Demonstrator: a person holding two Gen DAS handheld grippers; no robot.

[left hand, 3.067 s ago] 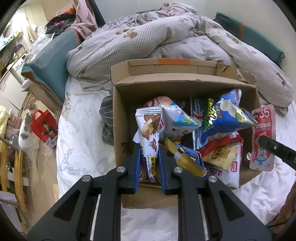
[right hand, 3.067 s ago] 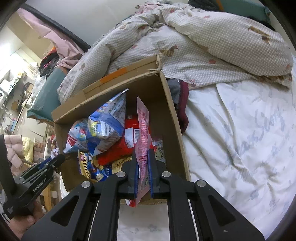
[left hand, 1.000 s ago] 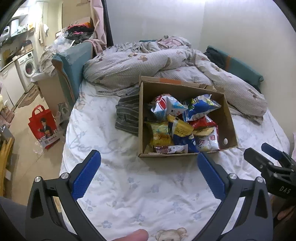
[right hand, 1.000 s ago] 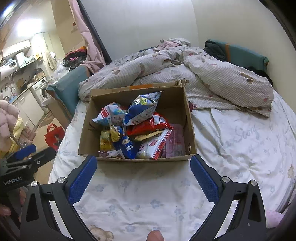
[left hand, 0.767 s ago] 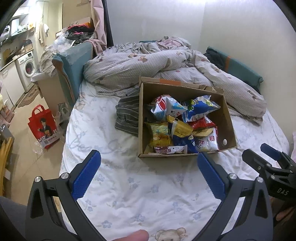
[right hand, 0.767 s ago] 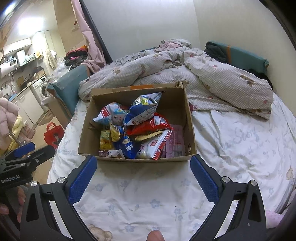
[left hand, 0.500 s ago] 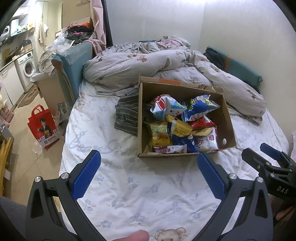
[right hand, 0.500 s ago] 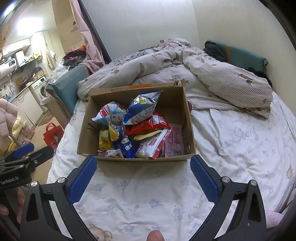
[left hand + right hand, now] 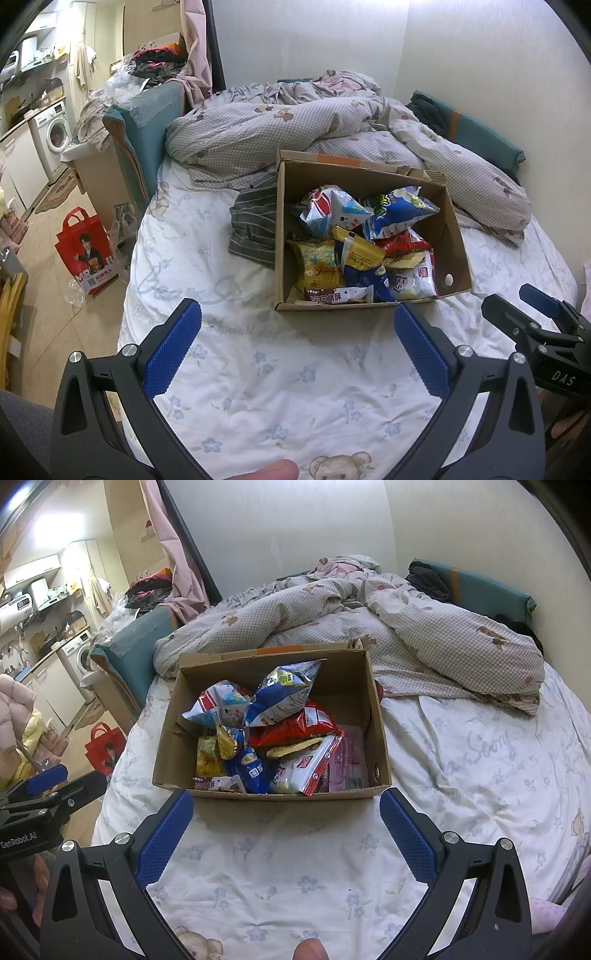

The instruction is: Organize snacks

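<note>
In the left wrist view, the left gripper (image 9: 297, 347) was held with jaws spread wide and empty above the bed (image 9: 258, 369). The cardboard box (image 9: 456, 236) of snack packets (image 9: 397, 214) was seen just beyond.

In the right wrist view, the right gripper (image 9: 286, 830) was likewise held wide and empty, near the cardboard box (image 9: 378, 734); a pink packet (image 9: 349, 760) was laid flat by its right wall.

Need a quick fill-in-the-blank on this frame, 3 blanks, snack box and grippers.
1. The brown cardboard box of snack packets sits on the white flowered ____.
2. Both the left gripper and the right gripper are ____ and hold nothing.
3. The flat pink packet lies ____ the box, against its right wall.

Missing words: bedsheet; open; inside
</note>
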